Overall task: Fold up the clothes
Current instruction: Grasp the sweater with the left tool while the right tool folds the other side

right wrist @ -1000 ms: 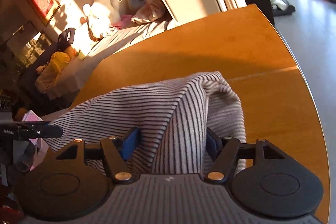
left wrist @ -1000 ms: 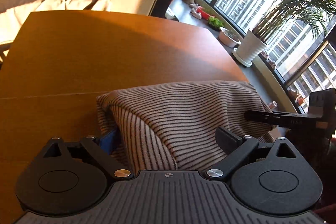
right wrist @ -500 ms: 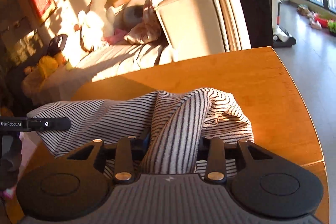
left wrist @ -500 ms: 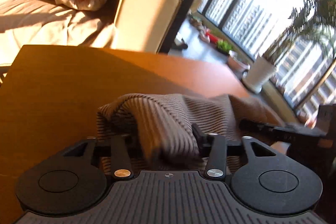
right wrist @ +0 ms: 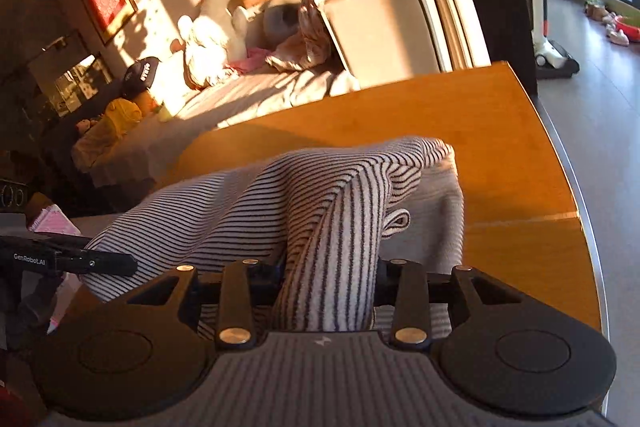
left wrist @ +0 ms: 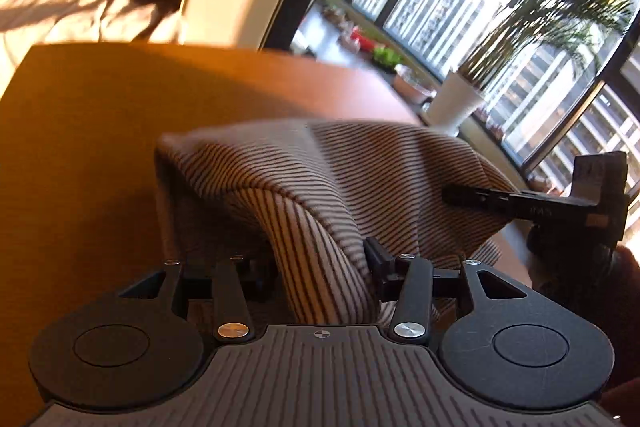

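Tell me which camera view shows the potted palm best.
The left wrist view. There the potted palm stands whole by the window, white pot and green fronds, beyond the wooden table and the striped garment. The right wrist view faces the bed and does not show the palm at all.

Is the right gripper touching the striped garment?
Touching. In the right wrist view the right gripper has both fingers pressed against a bunched fold of the striped garment, which lifts off the table.
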### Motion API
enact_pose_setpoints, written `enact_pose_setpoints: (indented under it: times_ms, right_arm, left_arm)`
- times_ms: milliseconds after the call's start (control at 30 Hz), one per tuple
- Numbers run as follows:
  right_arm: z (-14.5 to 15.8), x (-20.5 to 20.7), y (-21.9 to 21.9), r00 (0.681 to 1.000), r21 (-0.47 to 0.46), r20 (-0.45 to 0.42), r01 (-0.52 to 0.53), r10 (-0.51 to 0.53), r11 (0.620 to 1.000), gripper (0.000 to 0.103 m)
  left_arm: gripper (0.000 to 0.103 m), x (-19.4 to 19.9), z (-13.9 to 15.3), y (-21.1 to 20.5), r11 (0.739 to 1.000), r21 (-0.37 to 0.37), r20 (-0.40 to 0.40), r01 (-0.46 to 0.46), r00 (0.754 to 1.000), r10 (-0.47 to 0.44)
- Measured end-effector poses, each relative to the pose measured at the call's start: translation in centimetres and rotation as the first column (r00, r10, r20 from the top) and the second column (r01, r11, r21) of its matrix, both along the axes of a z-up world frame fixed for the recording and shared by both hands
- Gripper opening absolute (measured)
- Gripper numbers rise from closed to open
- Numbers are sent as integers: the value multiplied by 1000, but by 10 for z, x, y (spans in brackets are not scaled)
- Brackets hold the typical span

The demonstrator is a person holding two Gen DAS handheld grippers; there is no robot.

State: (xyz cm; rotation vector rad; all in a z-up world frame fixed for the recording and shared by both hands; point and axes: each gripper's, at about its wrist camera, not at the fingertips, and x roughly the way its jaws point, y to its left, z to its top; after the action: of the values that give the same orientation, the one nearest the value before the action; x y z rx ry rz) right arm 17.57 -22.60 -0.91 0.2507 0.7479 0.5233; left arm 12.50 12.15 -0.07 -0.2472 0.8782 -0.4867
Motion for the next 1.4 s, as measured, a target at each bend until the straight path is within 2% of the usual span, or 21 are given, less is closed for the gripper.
enact_pose_setpoints:
  times_ms: [100, 167, 233, 267, 333, 367, 400, 433, 500, 600, 700, 767, 867, 933, 1000, 1100, 1200, 1267, 1333, 1400]
  right_arm:
    - [-11, -4, -6, 1000, 31, 0, 16, -16, 999, 43]
    - [-9, -6, -9, 1000, 28, -1, 17, -17, 999, 53]
    - [-2, -11, -14, 999, 17, 27, 36, -37, 999, 75]
    - [2, -13, -17, 998, 15, 46, 49, -50, 999, 80]
    - [14, -20, -26, 990, 33, 105, 87, -90, 996, 98]
    - [20, -24, -29, 983, 47, 147, 104, -110, 993, 98]
    - [26, -27, -32, 974, 62, 189, 119, -129, 991, 92]
    - [32, -29, -33, 965, 71, 222, 129, -142, 989, 65]
    - [40, -24, -27, 960, 58, 248, 116, -127, 992, 25]
    - [44, -12, -14, 965, 27, 251, 72, -77, 997, 25]
    - [20, -3, 6, 987, -100, 161, 7, 9, 995, 27]
    - [3, -11, 17, 986, -171, 161, -12, 40, 985, 29]
    - [3, -35, 31, 978, -205, 190, -48, 88, 978, 44]
    - [2, -52, 40, 971, -228, 208, -72, 121, 971, 59]
    - [3, -68, 50, 962, -235, 213, -117, 169, 965, 63]
    - [4, -90, 66, 944, -234, 209, -204, 254, 951, 79]
    - [9, -95, 74, 930, -259, 210, -244, 301, 935, 82]
    - [19, -88, 66, 936, -225, 211, -234, 282, 946, 85]
    - [31, -74, 50, 947, -179, 240, -174, 215, 968, 103]
    - [39, -59, 37, 957, -170, 256, -94, 136, 981, 103]
  left_arm:
    - [55, 0, -10, 3, 999, 31, -13, -8, 1000, 8]
    - [64, -2, -6, 7, 999, 47, 6, -13, 1000, 13]
    - [69, -6, 8, 11, 997, 74, 59, -24, 998, 19]
    - [75, -10, 17, 12, 997, 71, 90, -30, 996, 23]
    - [85, -20, 34, 16, 998, 40, 149, -39, 988, 33]
    - [87, -24, 40, 16, 999, 12, 171, -38, 985, 35]
    - [87, -27, 44, 15, 999, -18, 186, -30, 982, 33]
    - [87, -30, 46, 10, 999, -46, 192, -14, 981, 23]
    - [84, -30, 42, -4, 996, -85, 173, 33, 985, -18]
    - [78, -27, 19, -29, 988, -118, 92, 99, 992, -88]
    - [80, -21, -4, -44, 993, -41, 54, 111, 993, -109]
    - [82, -14, -10, -43, 992, -28, 71, 119, 991, -117]
    - [82, 3, -9, -31, 996, -60, 57, 73, 996, -69]
    - [83, 17, -9, -23, 997, -72, 64, 31, 998, -26]
    - [84, 31, -12, -16, 996, -85, 81, -21, 996, 28]
    - [87, 43, -14, -14, 992, -106, 94, -65, 993, 75]
    - [95, 47, -12, -18, 992, -102, 102, -70, 992, 80]
    - [99, 40, -4, -25, 997, -54, 116, -58, 991, 64]
    - [101, 27, 3, -28, 998, -27, 128, -53, 990, 56]
    - [102, 17, 7, -27, 997, -57, 115, -47, 992, 54]
